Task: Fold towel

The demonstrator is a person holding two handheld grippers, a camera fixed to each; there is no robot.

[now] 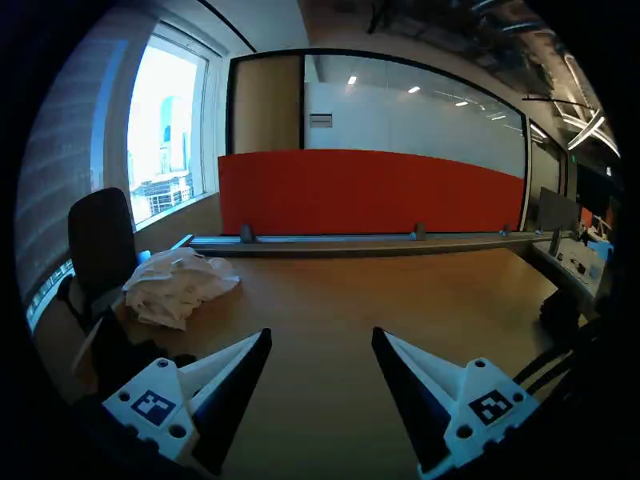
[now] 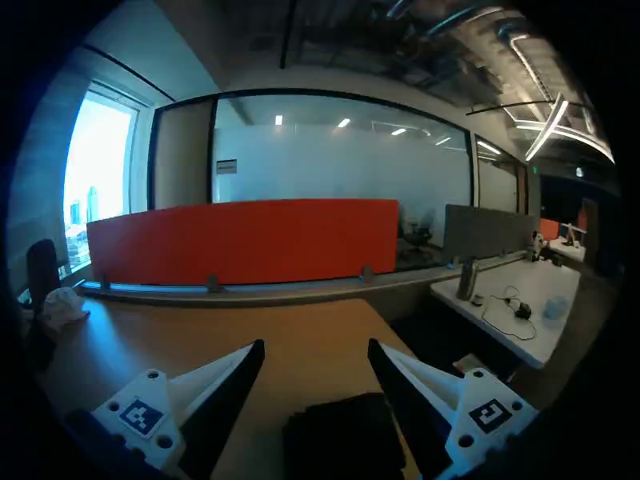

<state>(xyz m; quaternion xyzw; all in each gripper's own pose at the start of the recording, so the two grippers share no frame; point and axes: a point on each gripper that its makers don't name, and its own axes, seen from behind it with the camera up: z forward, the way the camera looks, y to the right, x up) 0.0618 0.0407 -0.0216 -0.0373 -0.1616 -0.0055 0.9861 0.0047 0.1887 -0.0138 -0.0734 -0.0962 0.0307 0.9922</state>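
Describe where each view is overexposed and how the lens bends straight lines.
Left gripper view: the window is blown out white, and the red partition bows along its top edge. Right gripper view: the ceiling light strip glares, and the towel sits small and soft near the left rim.
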